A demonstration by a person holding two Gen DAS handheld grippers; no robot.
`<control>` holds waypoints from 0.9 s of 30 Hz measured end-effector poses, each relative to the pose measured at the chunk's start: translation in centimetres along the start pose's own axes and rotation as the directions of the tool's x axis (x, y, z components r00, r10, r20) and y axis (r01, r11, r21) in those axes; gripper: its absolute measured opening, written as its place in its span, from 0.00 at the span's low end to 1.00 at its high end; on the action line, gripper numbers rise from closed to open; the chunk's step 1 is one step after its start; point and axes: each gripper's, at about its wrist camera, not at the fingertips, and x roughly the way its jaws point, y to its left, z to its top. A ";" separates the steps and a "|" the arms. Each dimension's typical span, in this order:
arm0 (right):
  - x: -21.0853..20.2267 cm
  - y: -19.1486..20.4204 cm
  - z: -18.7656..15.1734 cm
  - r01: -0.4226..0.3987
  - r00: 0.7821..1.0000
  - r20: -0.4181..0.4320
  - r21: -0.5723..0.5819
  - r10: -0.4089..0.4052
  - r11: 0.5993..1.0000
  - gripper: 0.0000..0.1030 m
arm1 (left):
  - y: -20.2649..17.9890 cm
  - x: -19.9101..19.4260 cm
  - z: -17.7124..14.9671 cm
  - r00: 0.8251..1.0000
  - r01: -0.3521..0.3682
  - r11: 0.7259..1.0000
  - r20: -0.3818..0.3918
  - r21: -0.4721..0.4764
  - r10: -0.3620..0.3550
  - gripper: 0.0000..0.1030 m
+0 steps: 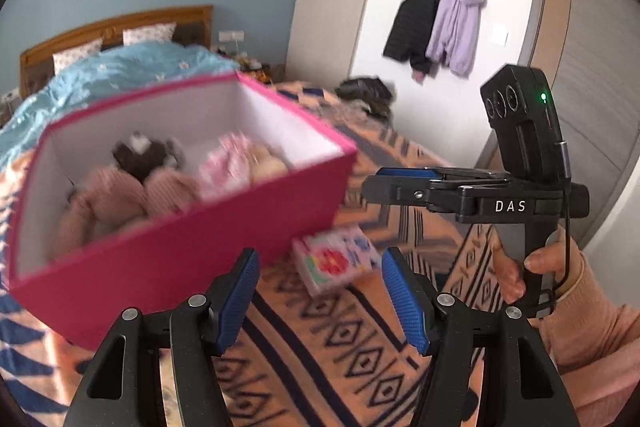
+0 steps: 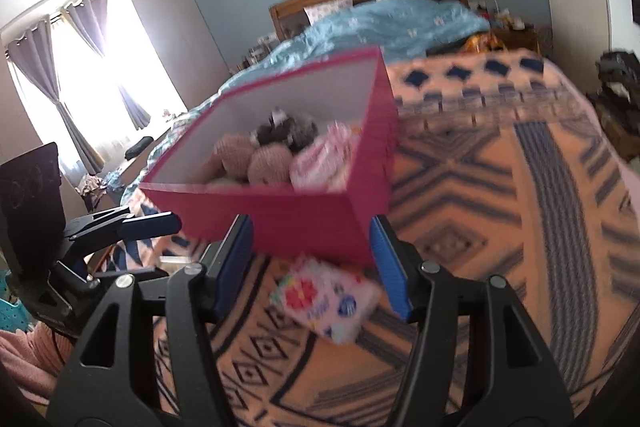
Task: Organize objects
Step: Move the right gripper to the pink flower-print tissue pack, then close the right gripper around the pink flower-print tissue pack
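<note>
Pink box (image 1: 192,251) of soft toys on the patterned bed (image 1: 360,347), floral packet (image 1: 336,263) at its five o'clock — left gripper (image 1: 320,303) and right gripper (image 2: 312,267) jaws apart, empty.

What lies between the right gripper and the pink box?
In the right wrist view, a floral packet lies on the blanket, between the right gripper and the pink box.

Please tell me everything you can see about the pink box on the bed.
The pink box is an open, lidless rectangular box, apparently cardboard, pink outside and white inside. It sits upright on the patterned blanket. Inside lie soft items: pinkish-brown knitted pieces, a dark one, and a pink-and-white one. A small floral packet lies beside its near corner; contact is unclear. Neither gripper touches it.
</note>
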 end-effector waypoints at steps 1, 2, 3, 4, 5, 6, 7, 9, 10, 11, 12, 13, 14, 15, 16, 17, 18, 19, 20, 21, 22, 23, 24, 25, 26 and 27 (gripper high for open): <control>0.4 -0.3 -0.5 0.003 1.000 -0.017 0.008 -0.002 1.000 0.60 | -0.1 0.6 -0.4 1.000 0.007 1.000 -0.023 -0.005 -0.007 0.63; 0.9 -0.7 -1.1 0.008 0.999 -0.040 0.021 -0.007 1.000 0.60 | -0.3 1.2 -0.6 0.999 0.010 1.000 -0.041 -0.010 -0.010 0.63; 1.3 -1.1 -1.7 0.011 0.998 -0.058 0.036 -0.008 0.999 0.60 | -0.4 1.8 -0.8 0.998 0.009 1.000 -0.060 -0.014 -0.010 0.63; 1.5 -1.4 -2.0 0.011 0.998 -0.068 0.048 -0.007 0.999 0.60 | -0.6 2.7 -1.0 0.996 0.007 1.000 -0.086 -0.014 -0.008 0.63; 2.1 -1.9 -2.4 0.008 0.996 -0.085 0.067 -0.003 0.998 0.60 | -0.7 3.1 -1.1 0.995 0.000 1.000 -0.098 -0.012 -0.001 0.63; 2.4 -2.2 -2.7 0.011 0.996 -0.092 0.075 -0.004 0.997 0.60 | -0.8 3.6 -1.1 0.994 -0.009 1.000 -0.110 -0.011 0.008 0.63; 2.6 -2.4 -3.0 0.016 0.995 -0.095 0.080 -0.009 0.997 0.60 | -0.8 4.0 -1.1 0.992 -0.014 1.000 -0.123 -0.016 0.012 0.63; 3.1 -2.9 -3.3 0.011 0.994 -0.106 0.103 0.000 0.995 0.60 | -0.7 4.8 -1.0 0.990 -0.016 0.999 -0.139 -0.034 0.012 0.62; 3.3 -3.1 -3.4 0.006 0.994 -0.107 0.113 0.007 0.994 0.60 | -0.7 5.0 -1.0 0.990 -0.019 0.999 -0.143 -0.039 0.013 0.62; 3.5 -3.4 -3.5 0.001 0.994 -0.108 0.123 0.013 0.992 0.60 | -0.6 5.3 -1.0 0.989 -0.021 0.999 -0.148 -0.047 0.014 0.62; 3.7 -3.5 -3.6 -0.006 0.994 -0.112 0.131 0.021 0.991 0.60 | -0.6 5.5 -1.0 0.988 -0.021 0.998 -0.151 -0.055 0.013 0.61; 3.8 -3.5 -3.7 -0.012 0.993 -0.116 0.136 0.028 0.991 0.60 | -0.5 5.7 -1.0 0.988 -0.021 0.998 -0.155 -0.065 0.011 0.59; 3.9 -3.6 -3.7 -0.012 0.993 -0.118 0.138 0.029 0.990 0.60 | -0.5 5.9 -1.1 0.987 -0.022 0.997 -0.158 -0.070 0.011 0.58; 3.9 -3.6 -3.9 -0.009 0.992 -0.122 0.135 0.026 0.991 0.57 | -0.4 6.0 -1.0 0.987 -0.024 0.997 -0.161 -0.075 0.011 0.57; 4.0 -3.5 -4.0 -0.013 0.992 -0.126 0.135 0.030 0.991 0.53 | -0.3 6.0 -1.0 0.987 -0.025 0.996 -0.163 -0.080 0.012 0.55; 4.1 -3.5 -4.1 -0.018 0.991 -0.130 0.136 0.036 0.991 0.51 | -0.2 6.1 -1.0 0.986 -0.023 0.996 -0.165 -0.086 0.009 0.53; 4.2 -3.4 -4.2 -0.020 0.991 -0.132 0.137 0.038 0.990 0.50 | -0.2 6.3 -1.1 0.986 -0.019 0.995 -0.168 -0.094 0.003 0.51; 4.3 -3.3 -4.3 -0.018 0.990 -0.136 0.133 0.036 0.991 0.47 | -0.1 6.5 -1.2 0.985 -0.012 0.994 -0.173 -0.105 -0.007 0.48; 4.4 -3.3 -4.3 -0.019 0.989 -0.140 0.132 0.038 0.991 0.46 | 0.1 6.7 -1.2 0.984 -0.008 0.994 -0.175 -0.111 -0.012 0.44; 4.4 -3.3 -4.4 -0.024 0.989 -0.141 0.134 0.043 0.991 0.45 | 0.1 6.8 -1.2 0.984 -0.005 0.993 -0.178 -0.116 -0.016 0.43; 4.5 -3.3 -4.5 -0.030 0.989 -0.142 0.135 0.050 0.990 0.45 | 0.2 7.0 -1.3 0.983 -0.001 0.993 -0.183 -0.120 -0.021 0.39; 4.5 -3.2 -4.5 -0.037 0.988 -0.144 0.135 0.056 0.990 0.44 | 0.2 7.1 -1.4 0.981 0.006 0.992 -0.189 -0.124 -0.030 0.38; 4.5 -3.1 -4.5 -0.037 0.988 -0.145 0.130 0.056 0.991 0.44 | 0.2 7.1 -1.5 0.981 0.005 0.992 -0.190 -0.123 -0.028 0.38; 4.5 -2.9 -4.6 -0.036 0.988 -0.144 0.121 0.053 0.992 0.44 | 0.2 6.9 -1.6 0.981 0.003 0.993 -0.192 -0.120 -0.027 0.38; 4.5 -2.7 -4.6 -0.038 0.988 -0.144 0.114 0.054 0.993 0.44 | 0.2 6.8 -1.6 0.981 0.006 0.993 -0.191 -0.121 -0.030 0.38; 4.4 -2.6 -4.6 -0.045 0.988 -0.144 0.110 0.061 0.993 0.44 | 0.3 6.5 -1.7 0.981 0.010 0.992 -0.189 -0.123 -0.033 0.38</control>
